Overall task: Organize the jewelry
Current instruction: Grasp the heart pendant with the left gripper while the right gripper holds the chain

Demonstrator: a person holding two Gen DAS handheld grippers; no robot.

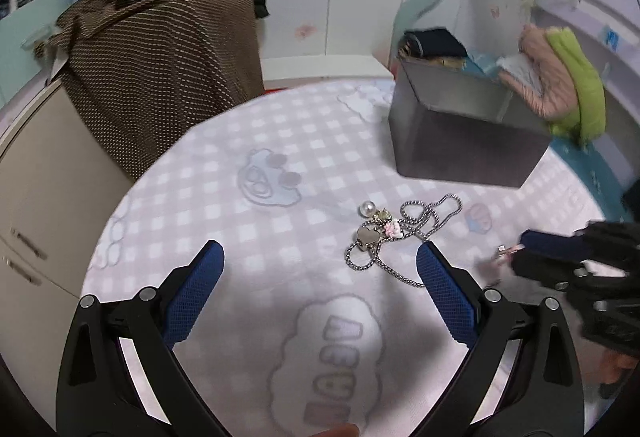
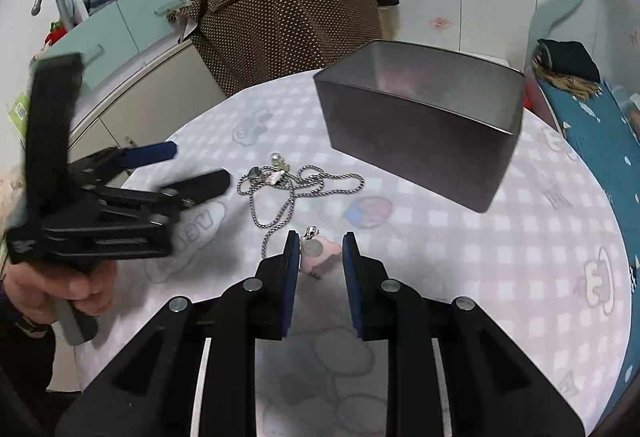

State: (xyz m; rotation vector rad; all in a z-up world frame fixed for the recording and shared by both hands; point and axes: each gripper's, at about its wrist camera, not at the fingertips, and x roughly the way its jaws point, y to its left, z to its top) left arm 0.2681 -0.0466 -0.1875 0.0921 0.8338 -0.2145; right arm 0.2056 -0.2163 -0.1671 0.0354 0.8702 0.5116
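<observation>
- Jewelry lies in a small heap near the middle of the round worktop (image 1: pixel 240 221), which wears a pink-and-white checked cloth printed with cartoon figures.
- At the heart of the heap a silver chain (image 2: pixel 296 189) sprawls in loose loops, with a heart-shaped metal charm (image 1: pixel 367 236), a white pearl bead (image 1: pixel 367 208) and a tiny pink trinket (image 1: pixel 393 229) bunched at one end of it.
- Apart from the heap, nearer the right hand, a pink charm with a round silver disc (image 2: pixel 316 251) rests on the cloth.
- Right tongs (image 2: pixel 320 249) are narrowed to a small gap with that pink charm between the blue pads; whether the pads actually press on it I cannot tell, as a sliver of space shows on either side.
- Left tongs (image 1: pixel 320 257) are spread wide and carry nothing, hanging over the cloth just short of the chain.
- From the right wrist view, a hand (image 2: pixel 60 289) grips the left tool's handle at the worktop's left edge.
- Beyond the heap stands a dark grey rectangular tin (image 2: pixel 420 125), open at the top, well apart from the chain.
- Behind the worktop a brown dotted cloth (image 1: pixel 160 69) is draped over something tall.
</observation>
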